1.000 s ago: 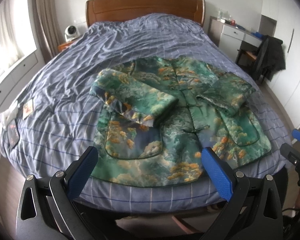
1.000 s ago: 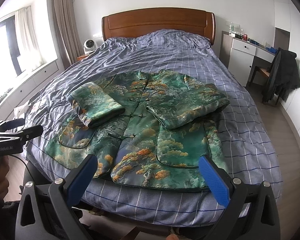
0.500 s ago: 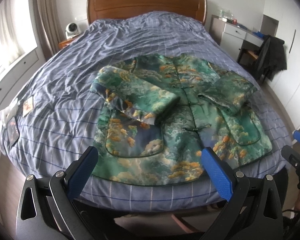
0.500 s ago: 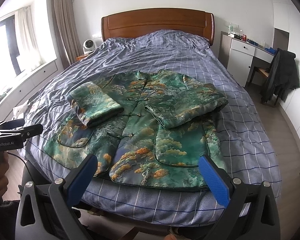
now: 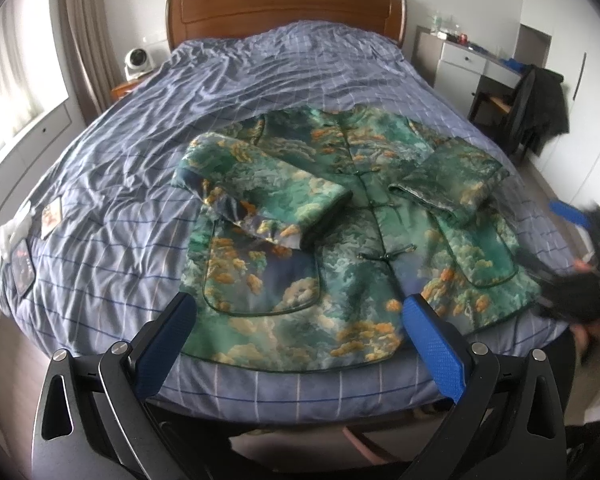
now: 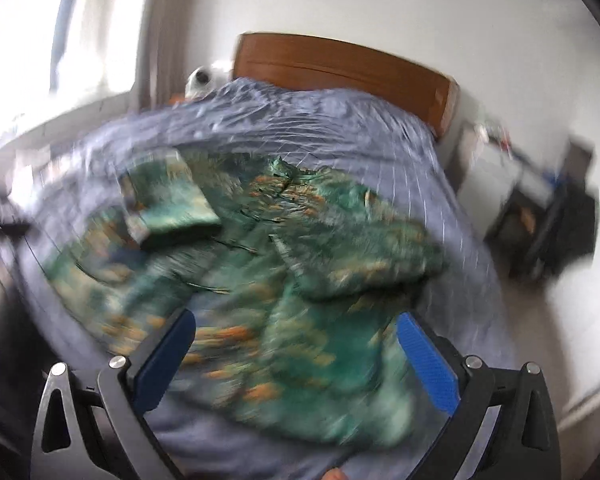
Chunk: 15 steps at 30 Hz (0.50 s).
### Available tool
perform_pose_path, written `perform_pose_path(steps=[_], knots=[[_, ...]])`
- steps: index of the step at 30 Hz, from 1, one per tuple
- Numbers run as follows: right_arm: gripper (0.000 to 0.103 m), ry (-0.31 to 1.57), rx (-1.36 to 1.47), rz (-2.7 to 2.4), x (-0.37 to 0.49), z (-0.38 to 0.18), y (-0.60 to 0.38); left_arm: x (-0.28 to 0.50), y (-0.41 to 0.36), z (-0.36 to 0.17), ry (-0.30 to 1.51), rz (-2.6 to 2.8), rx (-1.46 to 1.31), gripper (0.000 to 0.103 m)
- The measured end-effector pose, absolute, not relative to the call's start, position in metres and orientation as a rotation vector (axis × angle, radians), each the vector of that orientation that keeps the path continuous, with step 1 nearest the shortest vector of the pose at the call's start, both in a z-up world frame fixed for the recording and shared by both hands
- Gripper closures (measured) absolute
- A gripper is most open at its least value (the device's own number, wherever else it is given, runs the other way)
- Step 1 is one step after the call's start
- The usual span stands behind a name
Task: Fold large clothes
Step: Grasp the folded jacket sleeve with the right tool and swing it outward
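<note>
A green brocade jacket (image 5: 340, 216) with orange and white cloud patterns lies face up on the bed, both sleeves folded in over its front. My left gripper (image 5: 300, 344) hangs open just before the jacket's bottom hem, nothing between its blue pads. In the blurred right wrist view the same jacket (image 6: 268, 264) fills the middle, and my right gripper (image 6: 296, 360) stands open over its lower right part. That right gripper (image 5: 572, 216) also shows at the right edge of the left wrist view, held by a gloved hand (image 5: 576, 296) near the jacket's right hem corner.
The bed (image 5: 140, 184) has a blue checked cover and a wooden headboard (image 5: 284, 12). A white fan (image 5: 138, 62) stands at the back left. A white dresser (image 5: 460, 60) and a chair with a dark coat (image 5: 540, 108) stand at the right. Small items (image 5: 24, 260) lie on the bed's left edge.
My right gripper has swung quickly forward and tilted toward the jacket's right side, blurring its view. The left gripper has moved slightly closer to the hem.
</note>
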State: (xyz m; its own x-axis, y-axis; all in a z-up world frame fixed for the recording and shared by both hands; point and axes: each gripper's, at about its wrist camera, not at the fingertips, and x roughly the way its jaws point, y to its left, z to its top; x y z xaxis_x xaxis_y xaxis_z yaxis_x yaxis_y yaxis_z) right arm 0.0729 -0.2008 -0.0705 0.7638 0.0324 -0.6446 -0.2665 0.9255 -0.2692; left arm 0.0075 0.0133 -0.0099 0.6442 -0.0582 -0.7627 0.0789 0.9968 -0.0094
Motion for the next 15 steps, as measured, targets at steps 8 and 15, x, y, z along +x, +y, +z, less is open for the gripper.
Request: perform_pose_path(steps=[8, 15], knots=[[0.002, 0.891, -0.691, 0.37, 0.209, -0.168, -0.195, 0.003, 0.025, -0.007, 0.867, -0.023, 0.028, 0.0], [0.083, 0.956, -0.405, 0.308, 0.242, -0.156, -0.243, 0.009, 0.035, -0.013, 0.887, 0.002, 0.012, 0.0]])
